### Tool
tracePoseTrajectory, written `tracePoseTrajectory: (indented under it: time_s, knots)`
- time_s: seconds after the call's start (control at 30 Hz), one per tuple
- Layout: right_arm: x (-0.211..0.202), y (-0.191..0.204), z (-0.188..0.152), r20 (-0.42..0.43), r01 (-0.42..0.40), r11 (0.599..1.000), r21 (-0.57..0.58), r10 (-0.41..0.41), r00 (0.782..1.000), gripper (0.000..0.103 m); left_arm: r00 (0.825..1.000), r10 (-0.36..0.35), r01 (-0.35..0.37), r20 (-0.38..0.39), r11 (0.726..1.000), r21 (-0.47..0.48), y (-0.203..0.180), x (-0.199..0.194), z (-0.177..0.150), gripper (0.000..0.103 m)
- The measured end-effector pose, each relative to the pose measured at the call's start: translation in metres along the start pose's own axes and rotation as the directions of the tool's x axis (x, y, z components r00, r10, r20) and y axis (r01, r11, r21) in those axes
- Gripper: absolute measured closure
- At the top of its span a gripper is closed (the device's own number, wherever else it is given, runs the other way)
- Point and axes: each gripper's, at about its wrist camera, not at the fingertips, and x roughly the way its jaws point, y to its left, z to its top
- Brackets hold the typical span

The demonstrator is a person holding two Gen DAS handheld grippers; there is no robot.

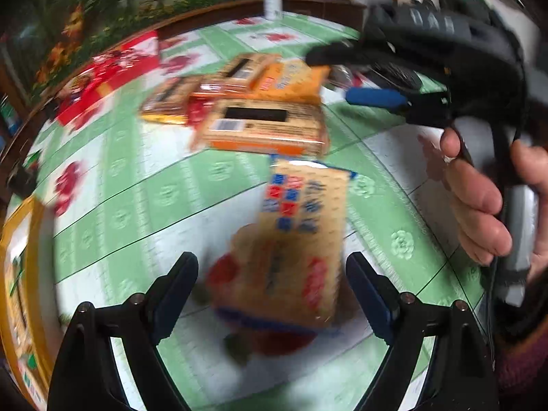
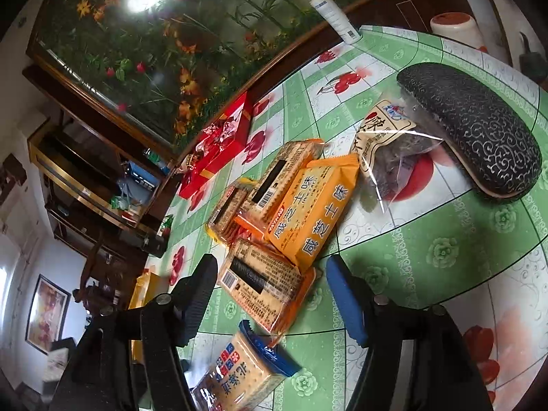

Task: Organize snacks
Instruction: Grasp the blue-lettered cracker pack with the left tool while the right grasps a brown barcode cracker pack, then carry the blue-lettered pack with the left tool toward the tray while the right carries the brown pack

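Observation:
A blue-edged cracker pack (image 1: 291, 246) lies on the green floral tablecloth between the wide-open fingers of my left gripper (image 1: 272, 294); it is blurred, and it also shows in the right wrist view (image 2: 239, 373). Several orange cracker packs (image 1: 267, 130) lie in a loose heap beyond it. In the right wrist view the heap (image 2: 301, 212) sits in front of my right gripper (image 2: 274, 294), which is open and empty above the nearest orange pack (image 2: 263, 284). The right gripper also shows in the left wrist view (image 1: 370, 78), held in a hand at the right.
A red gift box (image 2: 219, 144) lies at the table's far edge. A clear bag of dark snacks (image 2: 387, 147) leans on a black patterned case (image 2: 476, 126). A white spray bottle (image 2: 334, 10) and a white cup (image 2: 455, 27) stand at the back. An orange box (image 1: 20, 291) is at left.

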Motion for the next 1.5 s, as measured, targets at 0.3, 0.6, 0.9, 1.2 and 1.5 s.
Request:
tracePoseTrajectory:
  time_s: [0.3,0.6,0.9,1.2,1.5]
  knots:
    - [0.012,0.003,-0.003,-0.055,0.029,0.998,-0.062,-0.032,0.998,0.033,0.998,0.017,-0.012,0.06,0.997,-0.08,0.019,0.006,-0.003,0.044]
    - [0.042,0.03,-0.018,-0.078,0.163,0.951,-0.261,-0.189,0.979,0.032,0.978,0.182,-0.139,0.104,0.935,-0.325,0.11,-0.005,-0.029,0.046]
    - [0.048,0.081,-0.052,-0.132,0.113,0.862,-0.495,-0.203,0.97,0.032,0.967,0.224,-0.161,0.121,0.907,-0.39,0.131,-0.006,-0.033,0.046]
    - [0.103,0.105,-0.055,-0.075,0.308,0.716,-0.626,-0.449,0.89,0.044,0.966,0.23,-0.166,0.12,0.903,-0.397,0.135,-0.006,-0.036,0.048]
    - [0.078,0.111,-0.062,0.02,0.282,0.74,-0.611,-0.342,0.939,0.045,0.953,0.244,-0.159,0.18,0.908,-0.389,0.131,-0.015,-0.032,0.049]
